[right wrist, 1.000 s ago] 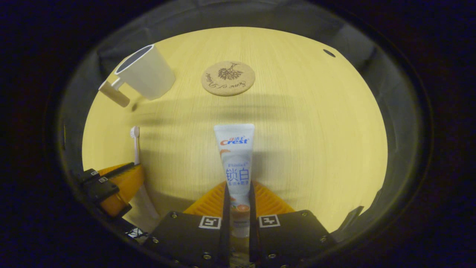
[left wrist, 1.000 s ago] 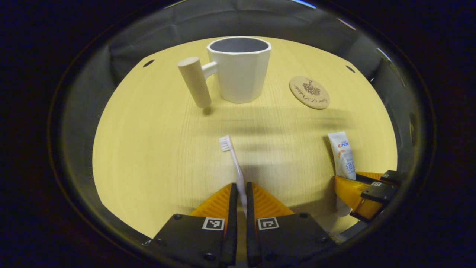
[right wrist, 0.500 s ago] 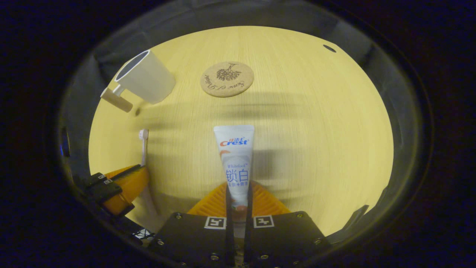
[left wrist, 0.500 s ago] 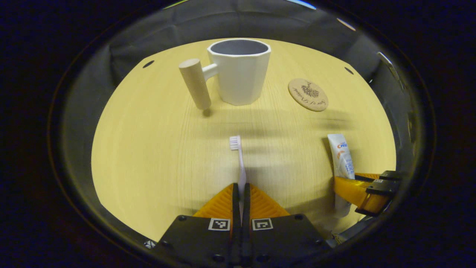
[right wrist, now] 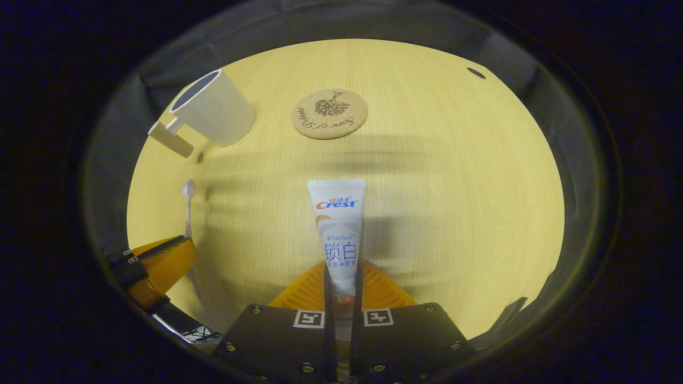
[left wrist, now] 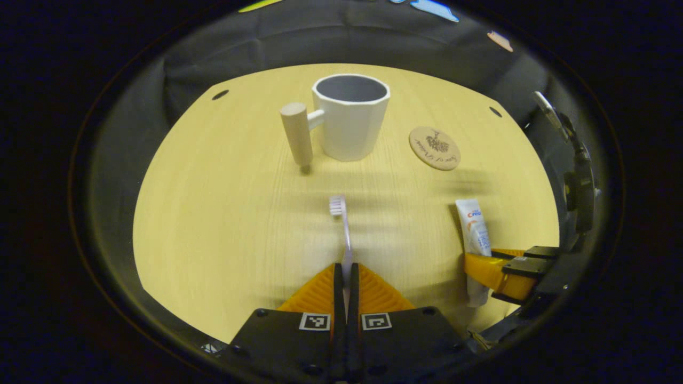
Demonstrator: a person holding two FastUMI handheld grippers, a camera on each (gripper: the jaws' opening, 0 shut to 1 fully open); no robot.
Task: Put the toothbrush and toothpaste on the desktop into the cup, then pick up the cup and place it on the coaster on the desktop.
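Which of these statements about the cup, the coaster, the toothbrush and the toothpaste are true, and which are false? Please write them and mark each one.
1. The left gripper is shut on the toothbrush. True.
2. The cup already stands on the coaster. False: the cup stands on the desktop beside the coaster, apart from it.
3. The right gripper is shut on the toothpaste. True.
4. The toothpaste is inside the cup. False: the cup looks empty, and the tube is between the right gripper's fingers.
5. The cup lies on its side. False: it stands upright, its opening upward.
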